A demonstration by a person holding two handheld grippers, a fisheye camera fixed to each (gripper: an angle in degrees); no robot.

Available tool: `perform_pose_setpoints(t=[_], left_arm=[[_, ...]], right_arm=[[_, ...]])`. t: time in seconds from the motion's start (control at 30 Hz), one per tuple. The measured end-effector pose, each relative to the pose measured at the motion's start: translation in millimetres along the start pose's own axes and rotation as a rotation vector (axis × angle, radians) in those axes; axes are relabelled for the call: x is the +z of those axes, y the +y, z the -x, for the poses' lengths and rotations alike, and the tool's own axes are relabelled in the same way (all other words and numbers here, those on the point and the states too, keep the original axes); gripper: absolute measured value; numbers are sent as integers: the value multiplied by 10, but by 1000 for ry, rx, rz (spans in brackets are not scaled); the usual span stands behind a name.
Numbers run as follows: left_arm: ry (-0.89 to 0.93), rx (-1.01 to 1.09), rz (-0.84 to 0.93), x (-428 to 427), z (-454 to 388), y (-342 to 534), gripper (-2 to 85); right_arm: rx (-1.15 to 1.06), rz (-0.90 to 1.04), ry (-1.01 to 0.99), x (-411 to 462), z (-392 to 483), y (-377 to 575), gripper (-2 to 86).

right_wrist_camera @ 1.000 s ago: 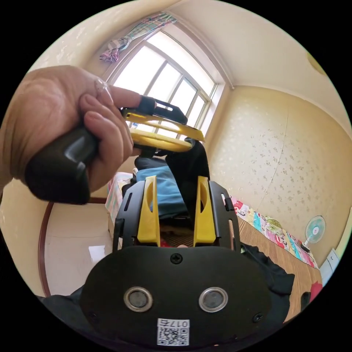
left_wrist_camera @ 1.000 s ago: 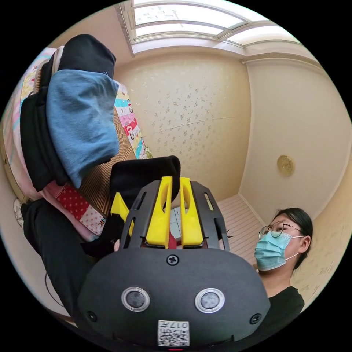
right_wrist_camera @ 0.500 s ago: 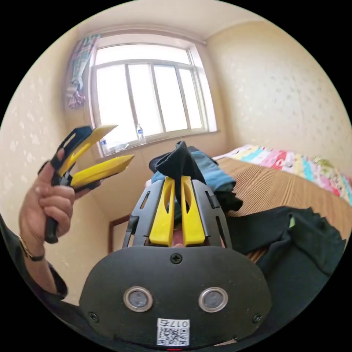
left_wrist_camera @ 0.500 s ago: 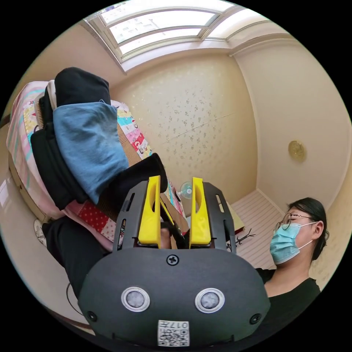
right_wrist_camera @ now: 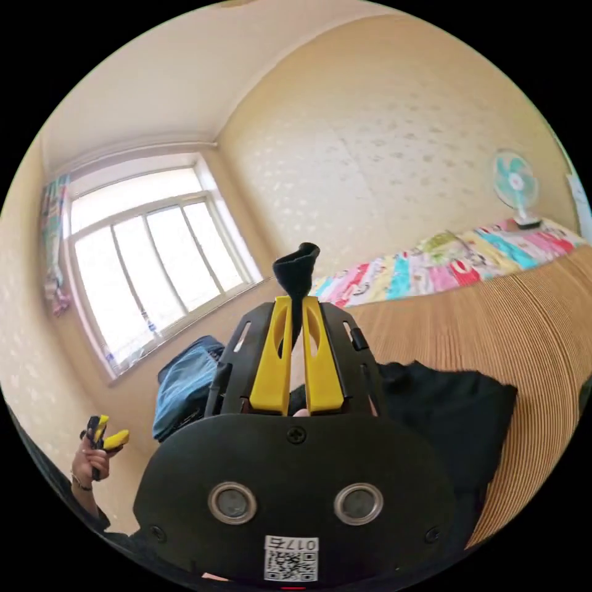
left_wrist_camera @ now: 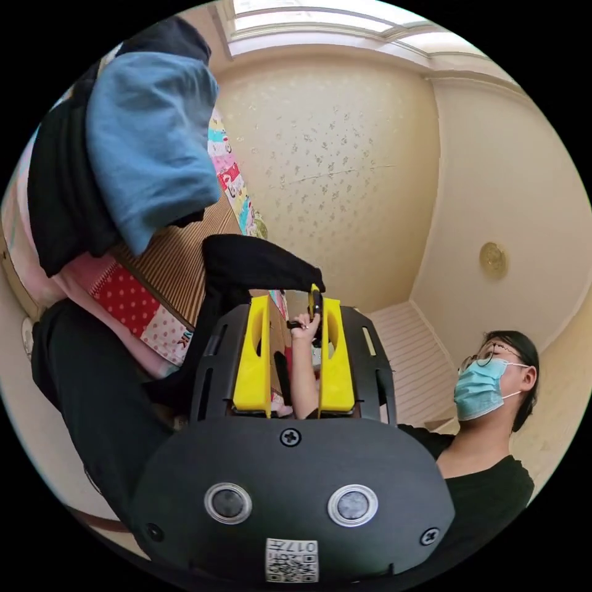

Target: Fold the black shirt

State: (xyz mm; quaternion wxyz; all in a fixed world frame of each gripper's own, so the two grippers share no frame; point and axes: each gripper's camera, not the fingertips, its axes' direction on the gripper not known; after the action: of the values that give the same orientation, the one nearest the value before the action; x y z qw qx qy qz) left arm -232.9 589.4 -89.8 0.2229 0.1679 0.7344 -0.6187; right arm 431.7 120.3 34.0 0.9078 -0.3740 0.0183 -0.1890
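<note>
The black shirt [right_wrist_camera: 445, 412] lies bunched on a ribbed brown bed cover [right_wrist_camera: 530, 320]. One end of it is lifted, and my right gripper [right_wrist_camera: 297, 300] is shut on that black cloth [right_wrist_camera: 297, 271], which sticks up past the jaw tips. In the left gripper view the shirt [left_wrist_camera: 246, 266] stretches from the bed edge up to the right gripper [left_wrist_camera: 315, 296], held out in a person's hand. My left gripper [left_wrist_camera: 296, 302] is open, with no cloth between its jaws. It also shows small in a hand at the lower left of the right gripper view [right_wrist_camera: 106, 433].
A pile of folded clothes, blue [left_wrist_camera: 148, 135] over black [left_wrist_camera: 58, 185], sits at the bed's end near the window [right_wrist_camera: 148, 259]. A patchwork quilt [right_wrist_camera: 431, 268] runs along the wall, with a fan [right_wrist_camera: 515, 185] beyond. A masked person [left_wrist_camera: 490, 394] stands beside the bed.
My left gripper let go of the black cloth and opened; my right gripper shut on it. The right gripper has since carried the cloth up and away from the left one.
</note>
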Motion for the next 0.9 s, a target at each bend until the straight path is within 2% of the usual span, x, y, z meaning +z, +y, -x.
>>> perform_pose_setpoints(t=[0.07,0.17,0.33,0.5,0.57,0.63,0.73,0.83,0.9], left_arm=[[82,-52,1,83,229,-39,126],[53,-34,-23,118,279,-91,125],[-85,33,12,344,245,-152,125],[-154,43,116,825,401,-77,125],[-220,39,171,1102,547,20,125],[-246,4,228,1310,705,85,125],[-221,-23,224,1495,882,163,122],[-367,58,247,1783,848,155,100],[-471,158,305,2102,783,152,51]], right_arm=[[274,33,148,-190,-1031,320,29],[497,197,332,-294,-1707,670,30],[309,305,397,-95,-1367,447,29],[182,232,390,-3,-1030,217,30],[280,392,502,196,-1170,301,34],[269,463,483,270,-1113,321,38],[158,488,556,239,-611,225,48],[-32,523,637,213,45,225,67],[-117,529,627,177,394,344,67]])
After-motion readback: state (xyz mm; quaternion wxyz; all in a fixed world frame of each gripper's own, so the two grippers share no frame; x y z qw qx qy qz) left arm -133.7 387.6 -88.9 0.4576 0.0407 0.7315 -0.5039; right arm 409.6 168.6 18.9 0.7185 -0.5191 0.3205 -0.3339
